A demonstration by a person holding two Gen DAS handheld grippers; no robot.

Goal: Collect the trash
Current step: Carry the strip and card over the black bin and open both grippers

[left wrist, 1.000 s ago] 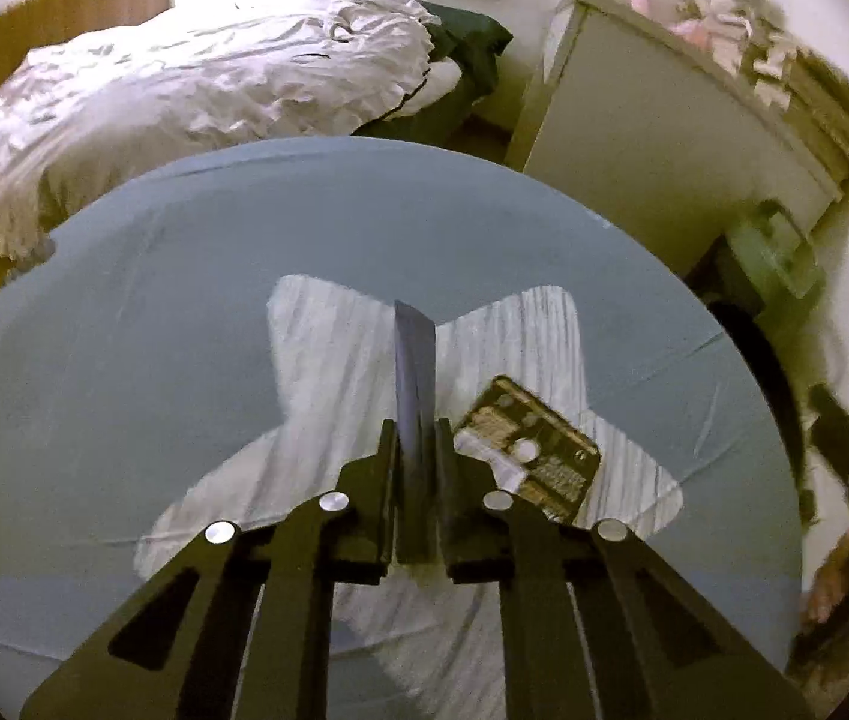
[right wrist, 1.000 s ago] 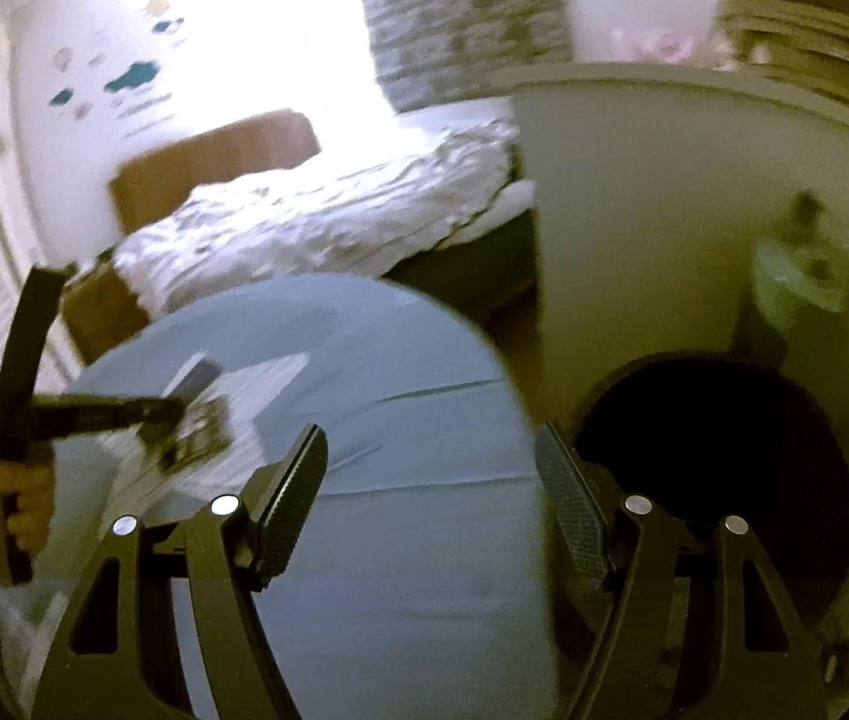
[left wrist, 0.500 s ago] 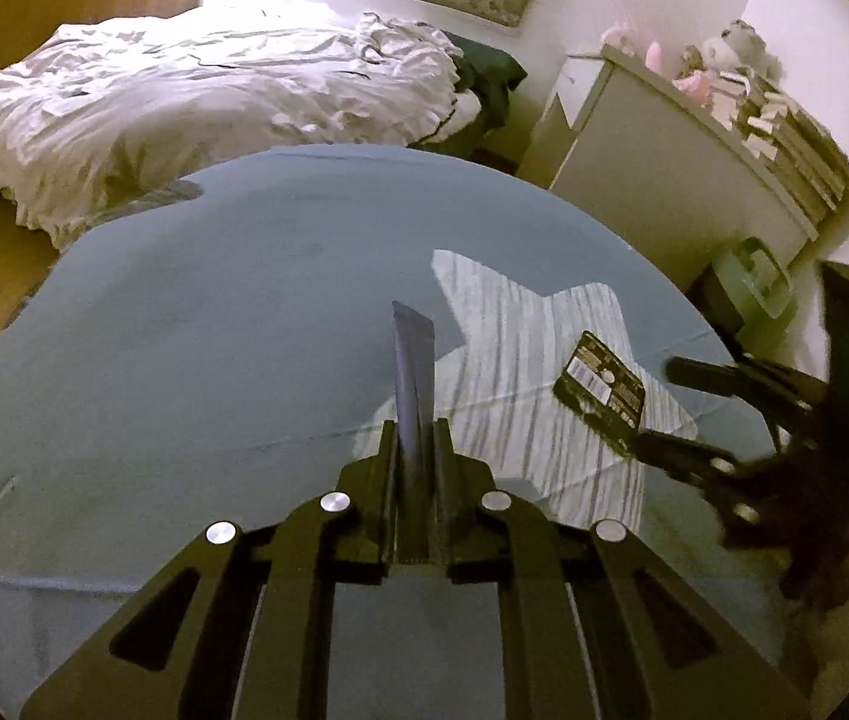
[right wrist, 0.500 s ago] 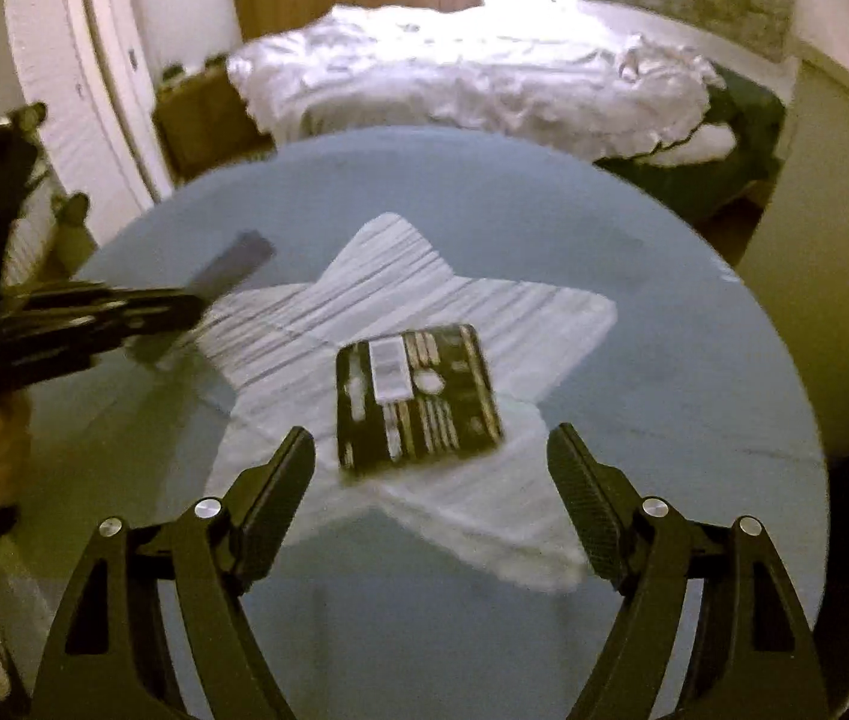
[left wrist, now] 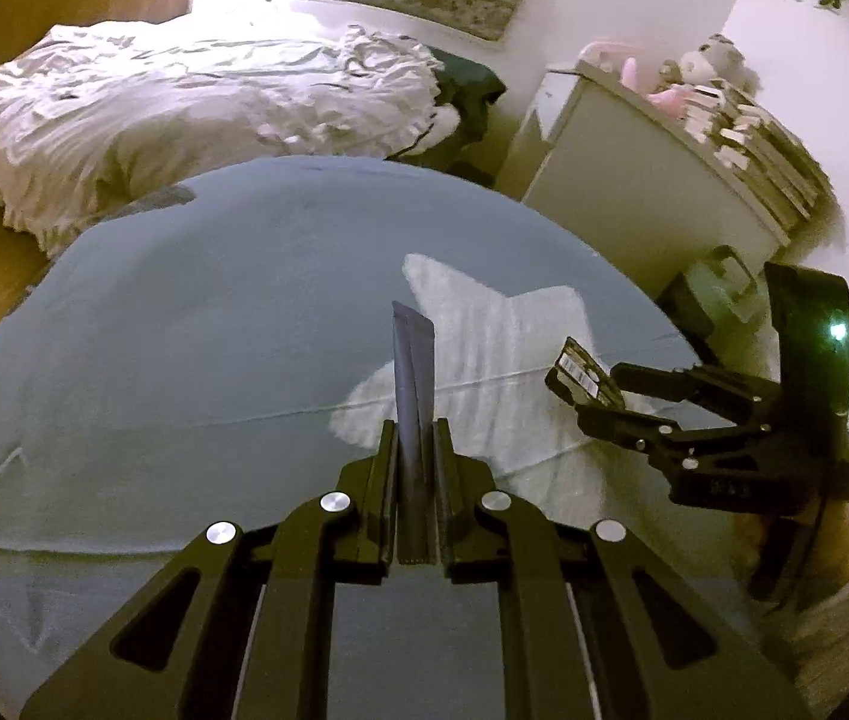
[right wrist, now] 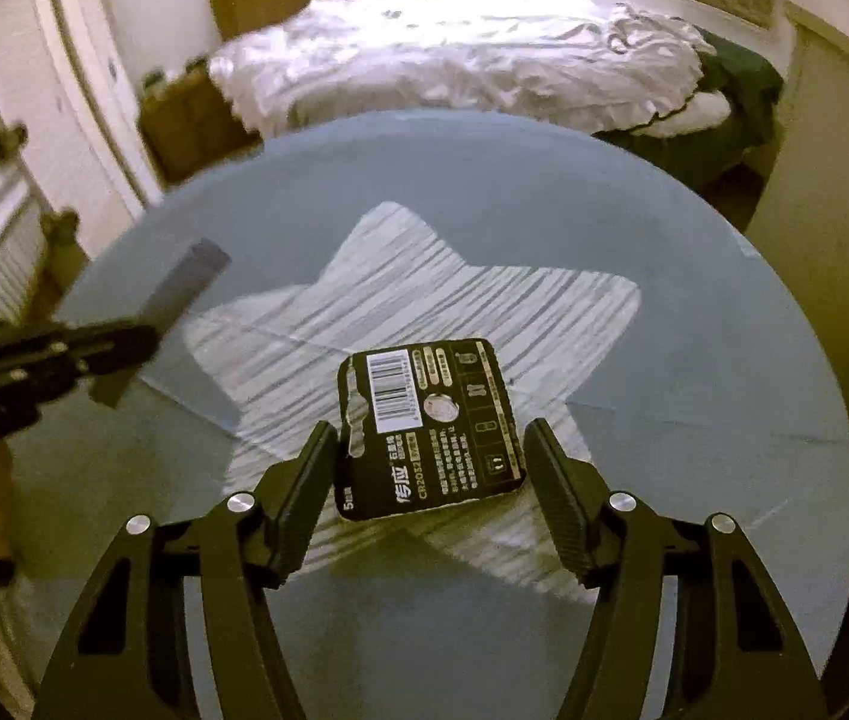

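1. Bedroom setting: a round blue-grey bench (right wrist: 544, 192) fills the middle of both views, with a pale striped star-shaped patch (right wrist: 424, 294) on its top, and an unmade white bed (right wrist: 454, 66) lies across the upper part of each frame.
2. Left tool (left wrist: 415, 474), at lower centre of the left wrist view, is clamped tight on a flat dark grey strip of packaging (left wrist: 414, 372) that sticks up past its fingertips. That piece of trash is already collected and hangs above the bench.
3. The task's other item, a black cardboard coin-battery blister card with a white barcode (right wrist: 430, 426), lies flat on the star patch at the centre of the right wrist view.
4. Right tool (right wrist: 424, 474) straddles the near half of the card. Its jaws are closing, the card between them. The left pad sits just beside the card's notched edge; whether it touches yet I cannot tell. The right pad is still apart from the card.
5. Step in hand, as I judge it: grasping the second piece of trash.
6. Next move calls for finishing the closure so both pads press the card's opposite edges. A thin flat card may buckle or slip, so the fingertips should stay low against the bench top, and then lift straight up.
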